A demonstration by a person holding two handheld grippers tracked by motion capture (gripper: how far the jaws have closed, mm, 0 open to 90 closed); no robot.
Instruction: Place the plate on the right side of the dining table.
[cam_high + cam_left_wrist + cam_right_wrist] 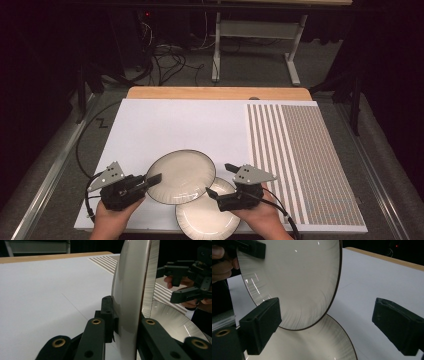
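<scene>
The round cream ceramic plate with a dark rim [181, 176] is clamped at its edge in the left tool [152, 179], overlapping a second matching cream plate [207, 216] on the white bench [165, 125]. The right tool [220, 181], jaws spread and holding nothing, hovers over that lower plate. Both plates are empty.

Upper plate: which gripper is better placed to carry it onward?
Left. The left gripper is already shut on the upper plate's rim, holding it over the lower plate. The right gripper stands open, gripping nothing.
</scene>
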